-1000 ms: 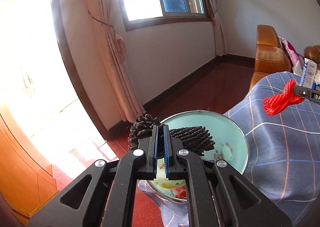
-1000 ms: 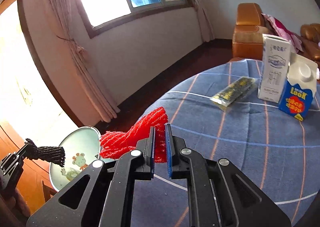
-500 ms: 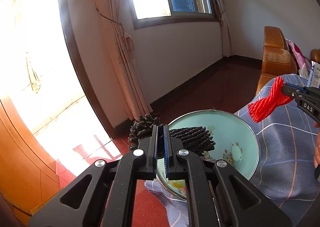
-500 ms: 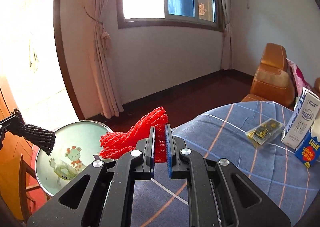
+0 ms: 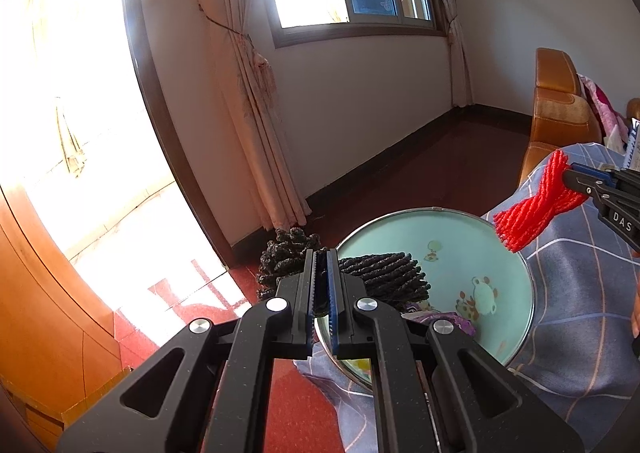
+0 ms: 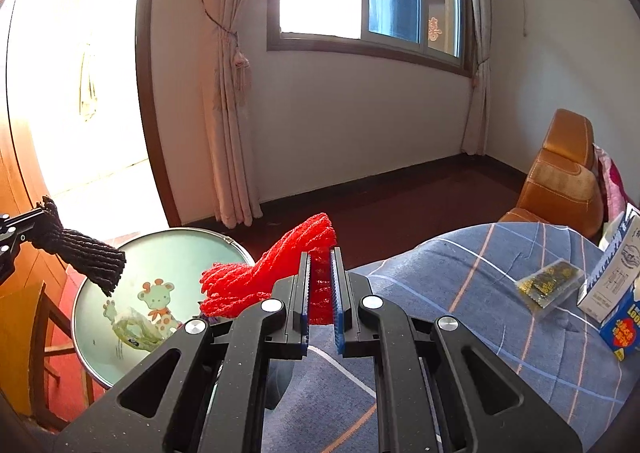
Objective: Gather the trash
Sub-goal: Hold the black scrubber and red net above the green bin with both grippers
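My left gripper (image 5: 321, 285) is shut on a black foam net (image 5: 380, 277), held over the near rim of a round teal basin (image 5: 460, 253). The net also shows in the right wrist view (image 6: 86, 259), above the basin (image 6: 188, 253). My right gripper (image 6: 321, 285) is shut on a red foam net (image 6: 260, 277), held to the right of the basin, above the table's edge. The red net shows in the left wrist view (image 5: 532, 209) near the basin's far right rim.
The basin holds some scraps (image 5: 436, 319). A blue checked tablecloth (image 6: 460, 317) bears a clear packet (image 6: 550, 281), a white carton (image 6: 612, 273) and a blue carton (image 6: 624, 329). A tan sofa (image 6: 564, 181) stands behind; red floor (image 5: 420, 173) beyond the table.
Both grippers have risen and tilted up. The red net has come closer to the basin's rim; the black net stays over the basin.
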A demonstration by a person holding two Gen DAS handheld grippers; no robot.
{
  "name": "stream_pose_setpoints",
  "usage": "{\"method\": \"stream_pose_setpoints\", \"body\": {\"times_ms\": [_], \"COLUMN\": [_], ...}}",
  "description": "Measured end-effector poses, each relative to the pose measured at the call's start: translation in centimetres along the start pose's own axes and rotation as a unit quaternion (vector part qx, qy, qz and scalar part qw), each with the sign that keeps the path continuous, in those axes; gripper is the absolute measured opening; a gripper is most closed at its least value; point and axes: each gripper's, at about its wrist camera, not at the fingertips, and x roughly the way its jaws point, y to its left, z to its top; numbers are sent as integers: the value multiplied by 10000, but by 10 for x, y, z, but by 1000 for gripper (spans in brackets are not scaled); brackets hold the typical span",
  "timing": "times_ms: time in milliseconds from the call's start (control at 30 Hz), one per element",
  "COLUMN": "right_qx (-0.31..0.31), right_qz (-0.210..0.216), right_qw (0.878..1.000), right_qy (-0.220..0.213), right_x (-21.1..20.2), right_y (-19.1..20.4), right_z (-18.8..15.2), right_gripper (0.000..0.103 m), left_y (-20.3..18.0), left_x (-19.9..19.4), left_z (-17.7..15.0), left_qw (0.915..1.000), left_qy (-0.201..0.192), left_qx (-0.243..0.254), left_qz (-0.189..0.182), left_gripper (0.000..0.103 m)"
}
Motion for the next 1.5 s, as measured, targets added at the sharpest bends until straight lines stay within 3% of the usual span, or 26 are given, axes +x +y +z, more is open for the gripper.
{"method": "stream_pose_setpoints", "body": {"times_ms": [1033,1500], "right_qx": [-438,-643], "right_qz": [105,211], "right_qw": [9990,9977], "right_qy": [40,32], "right_x": [2,4], "right_y": [16,26], "right_z": [0,4], "right_gripper": [10,10], "left_y": [-3,-4], "left_x": [-3,-12], "left_z": [-5,-8], "left_qw": [10000,9998], "left_qy": [-12,-165], "left_qx": [66,87], "left_qz": [-73,78], "left_gripper": [5,5]}}
